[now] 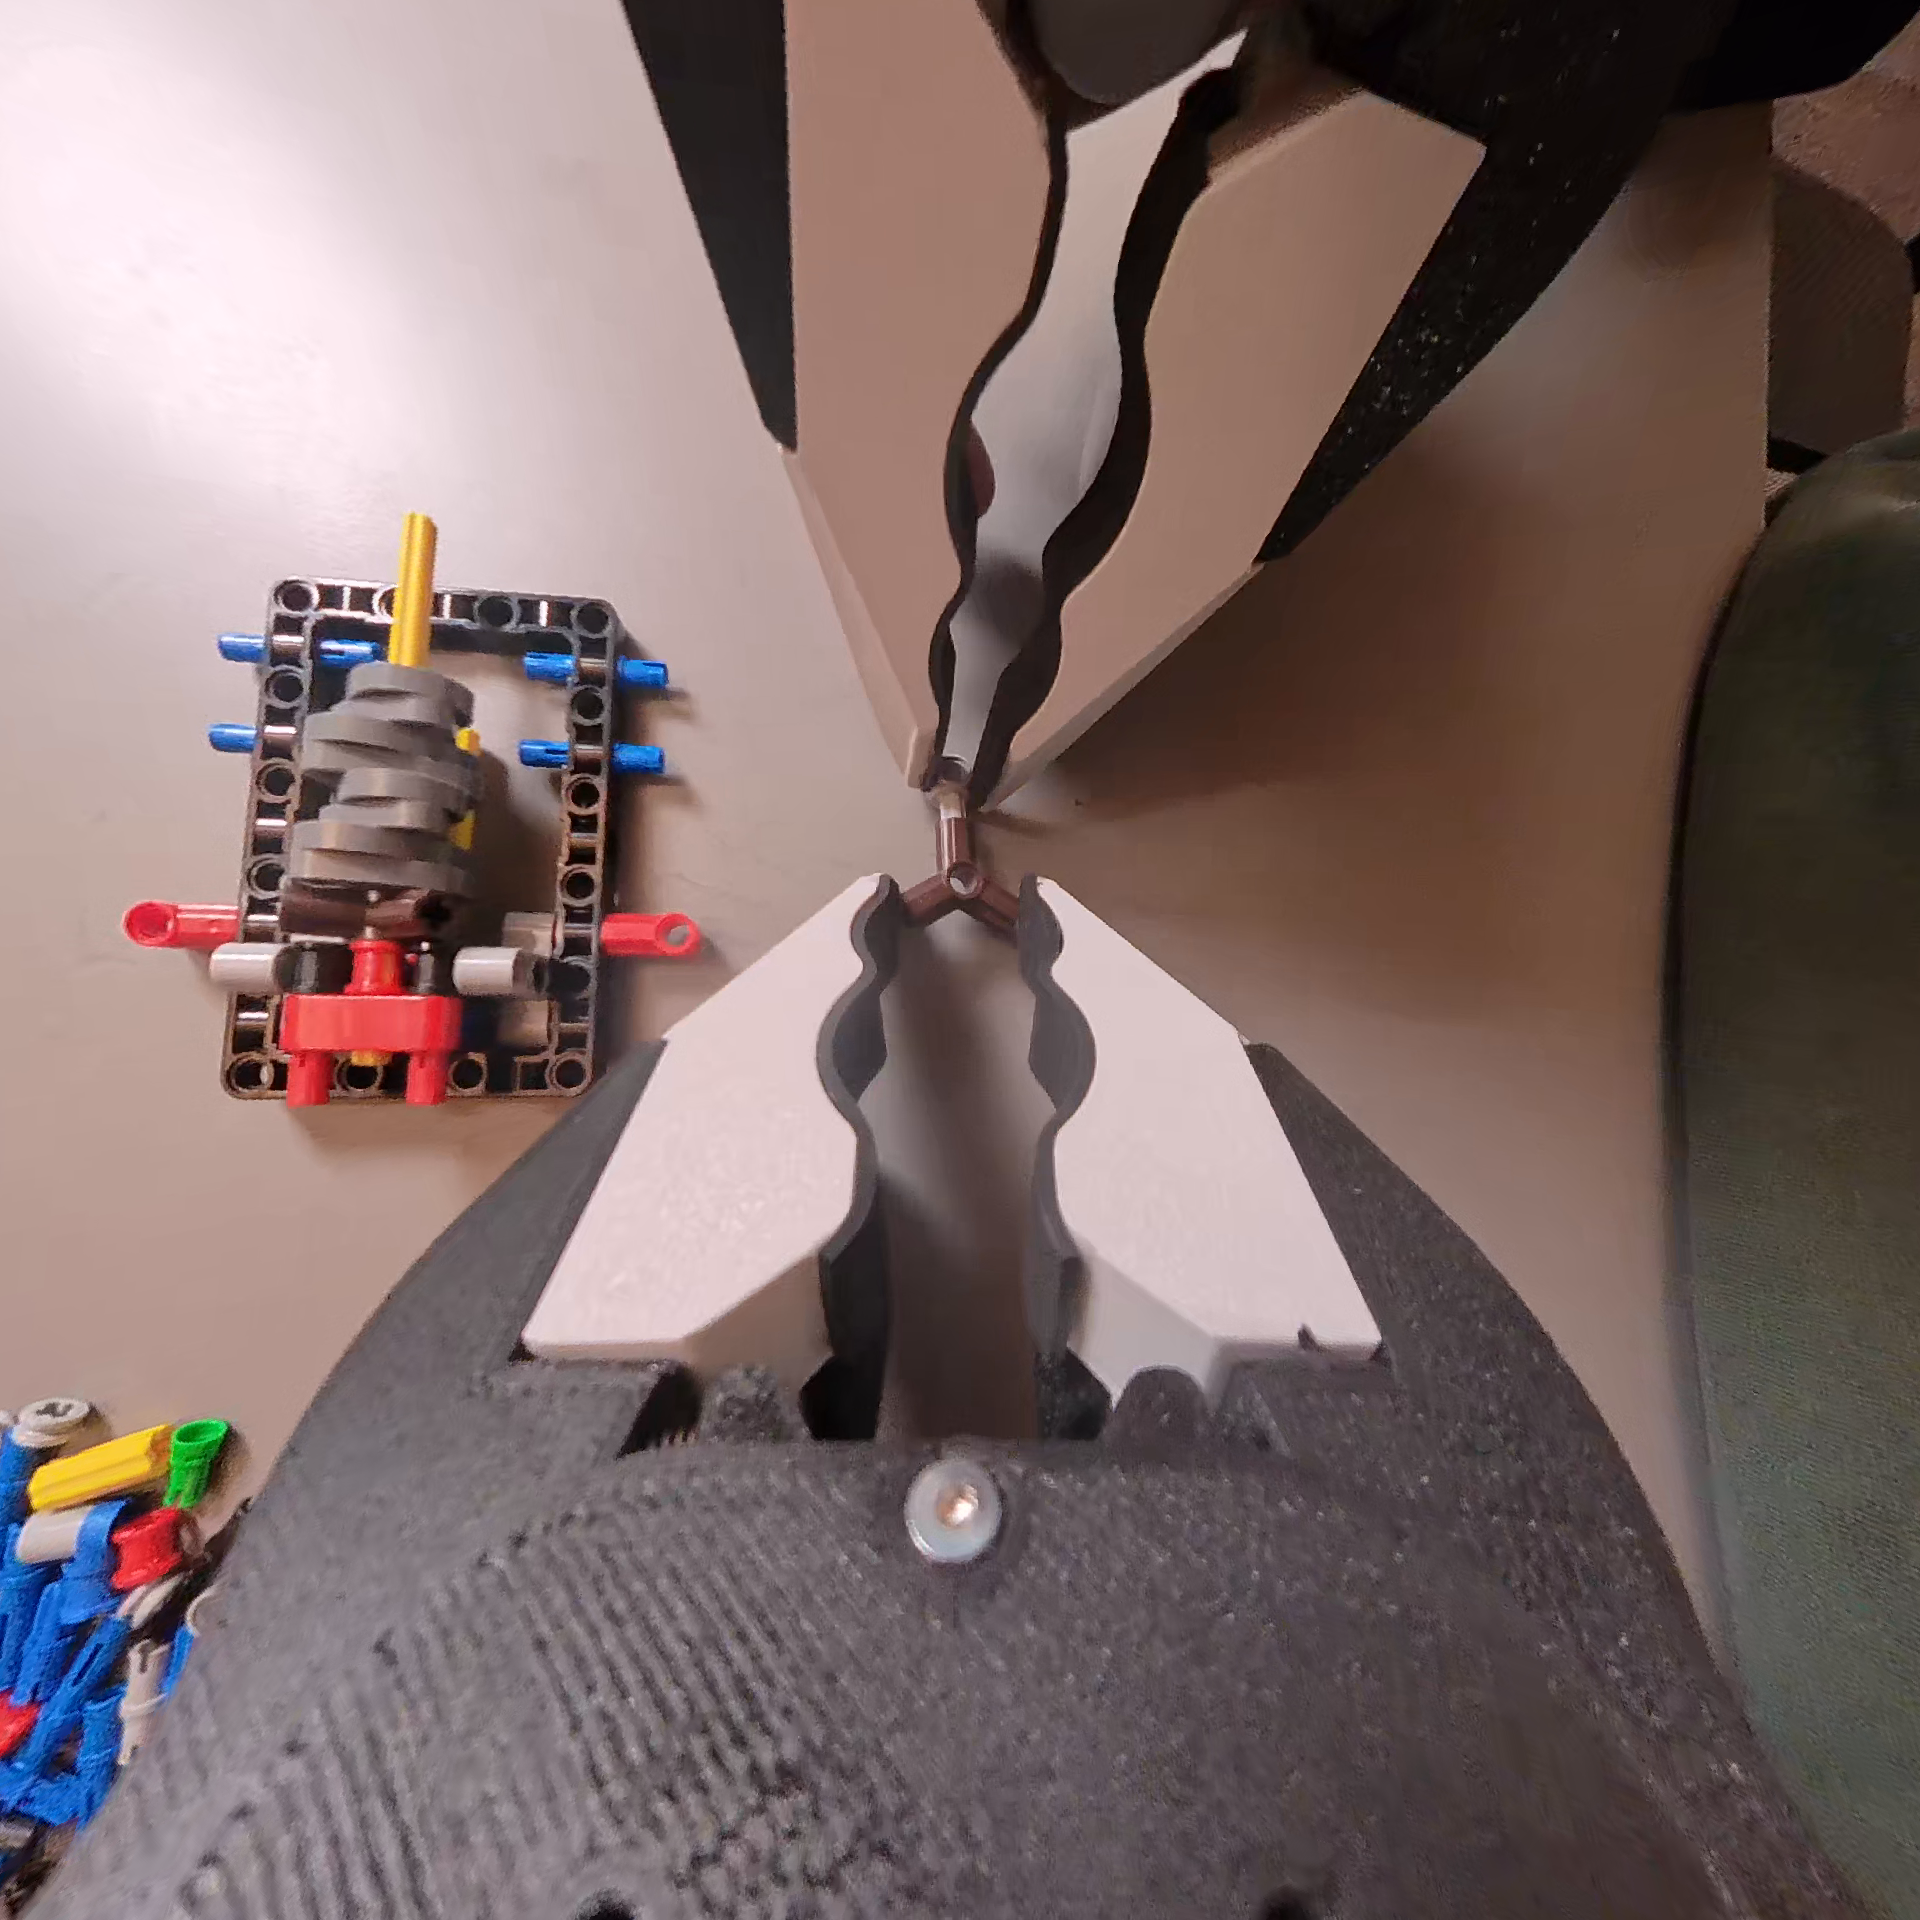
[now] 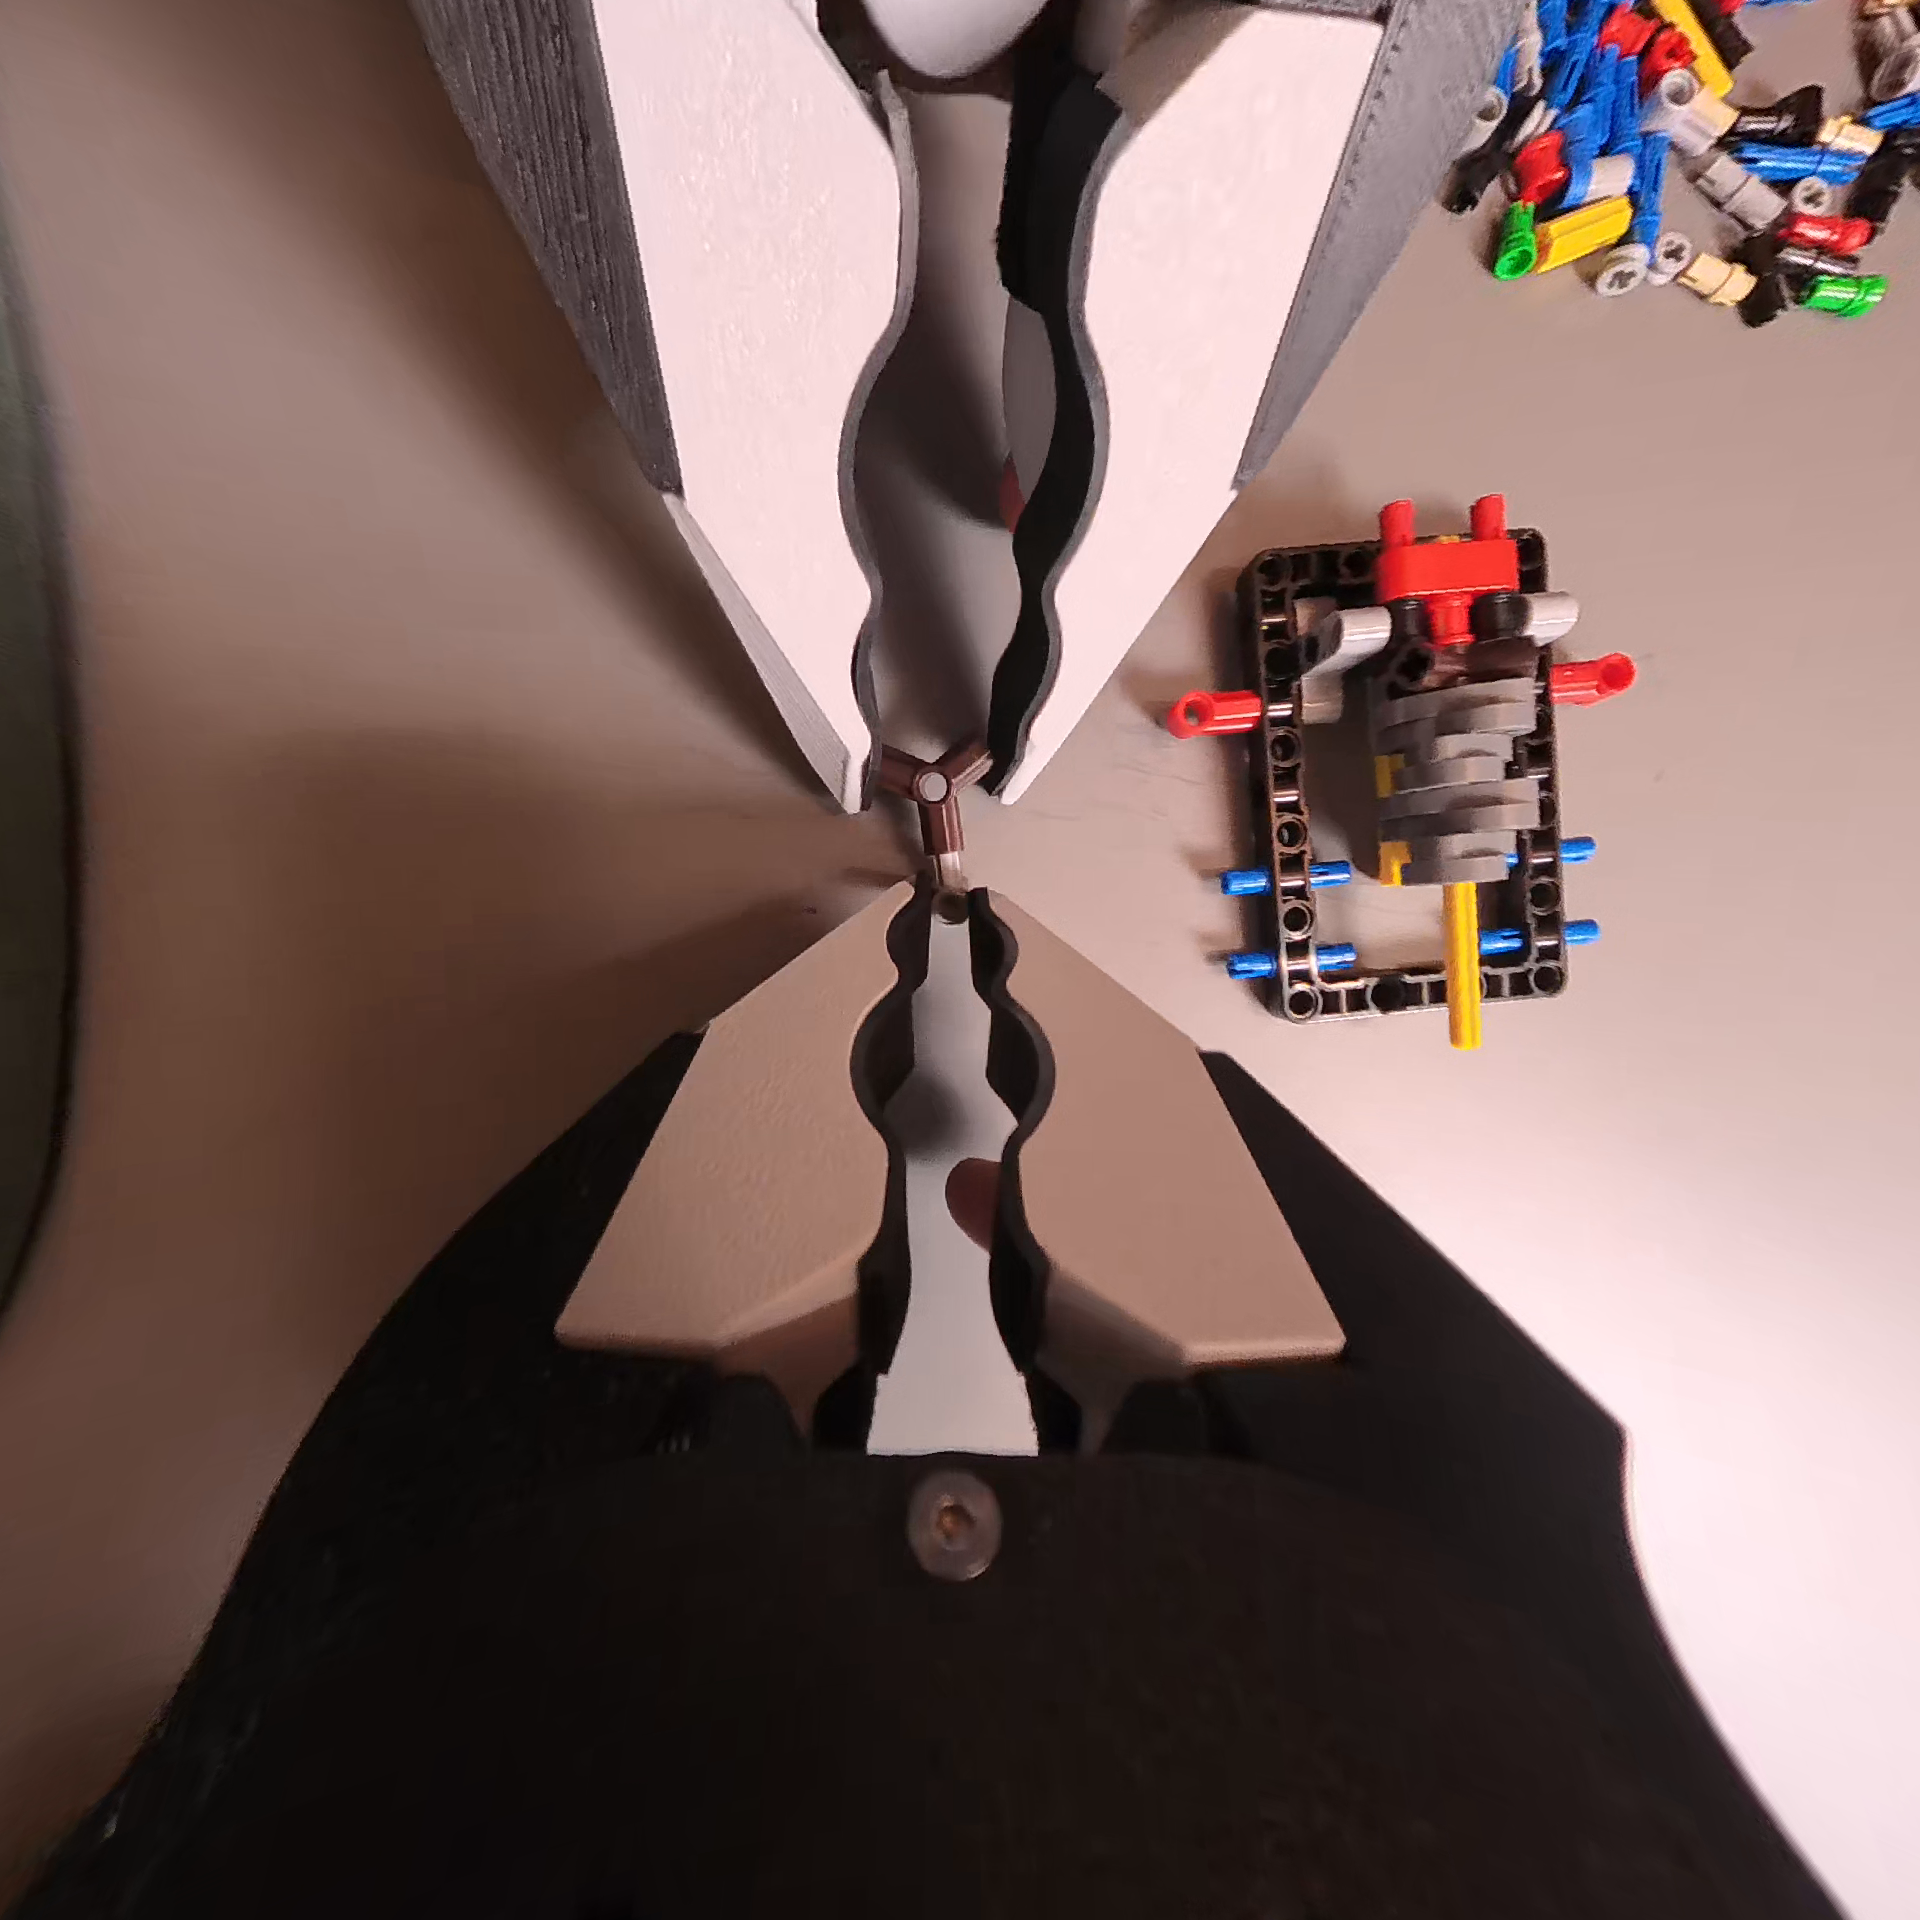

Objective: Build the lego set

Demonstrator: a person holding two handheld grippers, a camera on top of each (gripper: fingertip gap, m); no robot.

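Our left gripper (image 1: 961, 902) is clamped on two arms of a brown three-armed connector (image 1: 954, 886), held above the beige tabletop (image 1: 312, 312). Our right gripper (image 2: 948, 902) pinches a small light grey pin (image 2: 948, 868) whose other end sits in the connector's third arm. We see the black rectangular frame assembly (image 1: 421, 842) lying flat well aside, carrying stacked grey discs, a yellow axle, blue pins and red parts. Loose pieces (image 2: 1683, 145) lie heaped near a corner, partly cut off. A dark green shape (image 1: 1808, 1039) beyond the tabletop edge is blurred.
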